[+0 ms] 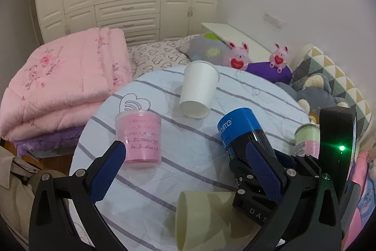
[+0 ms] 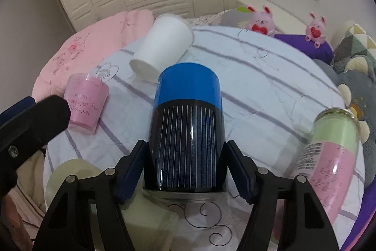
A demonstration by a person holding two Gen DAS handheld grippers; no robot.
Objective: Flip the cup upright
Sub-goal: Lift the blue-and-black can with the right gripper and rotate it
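Observation:
A blue-and-black cup is held between the pads of my right gripper, tilted with its blue closed end pointing away; it also shows in the left wrist view. My left gripper is open and empty above the striped round table, with a pink cup just beyond its left finger. A white paper cup lies on its side further back. A cream cup lies on its side near the front edge.
A green-and-pink glass jar lies at the table's right. A folded pink quilt is to the left; plush rabbits and pillows are behind; white wardrobes stand at the back.

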